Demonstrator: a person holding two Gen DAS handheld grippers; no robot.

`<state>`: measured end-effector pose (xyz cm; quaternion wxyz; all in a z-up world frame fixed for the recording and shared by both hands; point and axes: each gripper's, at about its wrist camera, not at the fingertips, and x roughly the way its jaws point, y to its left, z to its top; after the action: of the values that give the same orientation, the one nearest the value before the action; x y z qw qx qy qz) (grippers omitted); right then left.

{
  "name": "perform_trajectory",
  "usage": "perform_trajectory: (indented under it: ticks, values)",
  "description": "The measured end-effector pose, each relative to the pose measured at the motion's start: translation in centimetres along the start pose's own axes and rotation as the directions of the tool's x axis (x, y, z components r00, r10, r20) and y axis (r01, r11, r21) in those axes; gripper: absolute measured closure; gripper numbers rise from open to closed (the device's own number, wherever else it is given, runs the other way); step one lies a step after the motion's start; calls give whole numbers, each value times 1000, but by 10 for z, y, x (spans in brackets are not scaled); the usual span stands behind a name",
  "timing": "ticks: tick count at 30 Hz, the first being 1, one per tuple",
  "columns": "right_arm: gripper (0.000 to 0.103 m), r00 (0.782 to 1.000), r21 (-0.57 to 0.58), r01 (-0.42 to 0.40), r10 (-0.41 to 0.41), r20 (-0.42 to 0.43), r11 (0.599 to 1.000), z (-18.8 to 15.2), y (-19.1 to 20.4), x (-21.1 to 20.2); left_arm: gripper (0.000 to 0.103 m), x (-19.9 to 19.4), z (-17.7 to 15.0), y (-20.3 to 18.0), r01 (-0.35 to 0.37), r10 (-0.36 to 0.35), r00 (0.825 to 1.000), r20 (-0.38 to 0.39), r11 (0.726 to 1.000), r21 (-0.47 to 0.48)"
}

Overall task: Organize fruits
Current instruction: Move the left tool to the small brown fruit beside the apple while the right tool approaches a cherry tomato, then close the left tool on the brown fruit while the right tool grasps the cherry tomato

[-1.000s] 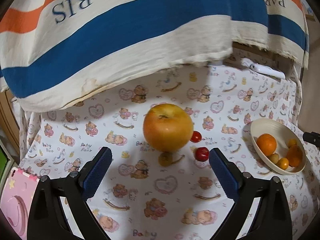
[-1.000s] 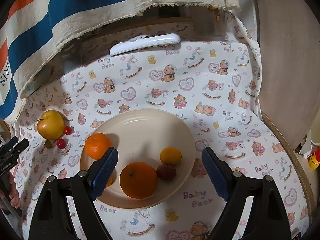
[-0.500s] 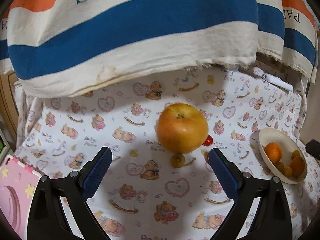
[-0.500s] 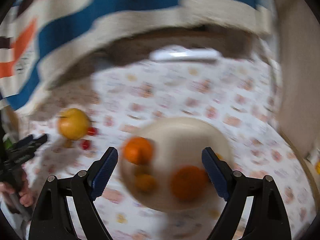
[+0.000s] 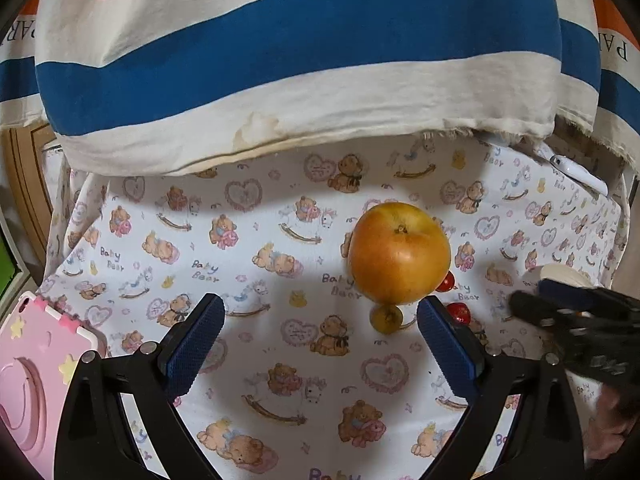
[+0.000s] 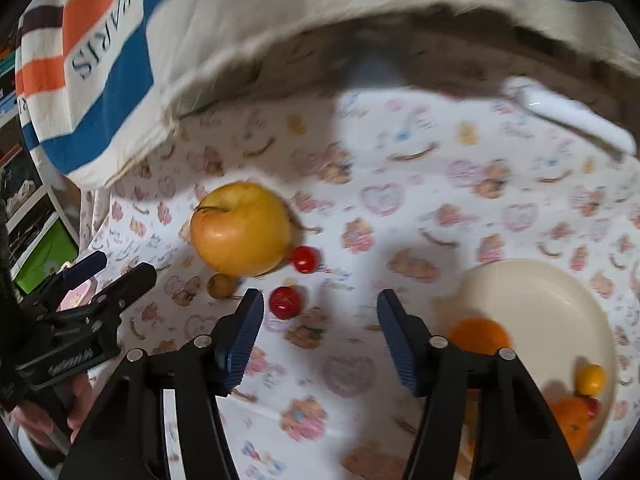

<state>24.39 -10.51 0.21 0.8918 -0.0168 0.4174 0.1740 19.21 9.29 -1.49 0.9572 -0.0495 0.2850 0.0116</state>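
A big yellow-orange apple [image 5: 400,252] [image 6: 242,229] rests on the bear-print cloth, with a small brownish fruit [image 5: 386,318] [image 6: 221,285] and two red cherry tomatoes [image 6: 305,259] [image 6: 285,302] beside it. My left gripper [image 5: 318,340] is open and empty, short of the apple. My right gripper [image 6: 320,330] has its jaws closing with nothing between them; the nearer tomato lies just left of its left finger. At the right, a cream bowl [image 6: 532,292] holds oranges [image 6: 480,334] and small fruits. The right gripper [image 5: 576,312] also shows blurred in the left wrist view.
A striped blue, orange and cream towel [image 5: 300,52] overhangs the far side. A white remote [image 5: 576,168] [image 6: 576,116] lies at the back right. A pink case [image 5: 36,384] sits at the near left. A hand [image 6: 48,412] grips the left tool.
My right gripper has swung left from over the bowl to the tomatoes, and its jaws have narrowed. The left gripper has drifted slightly left, so the apple sits more to the right.
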Motion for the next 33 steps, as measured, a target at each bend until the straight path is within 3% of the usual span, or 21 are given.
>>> perform_trajectory:
  ticks: [15, 19, 29, 33]
  values:
    - [64, 991, -65, -19, 10, -130, 998, -3, 19, 58, 7, 5, 1, 2, -11, 11, 1000, -9, 1000, -6]
    - [74, 986, -62, -28, 17, -165, 998, -4, 19, 64, 7, 4, 0, 1, -11, 11, 1000, -5, 1000, 1]
    - [75, 1000, -6, 7, -7, 7, 1000, 0, 6, 31, 7, 4, 0, -1, 5, -5, 1000, -10, 1000, 10]
    - [75, 996, 30, 34, -36, 82, 999, 1, 1, 20, 20, 6, 5, 3, 60, -61, 996, -64, 998, -28]
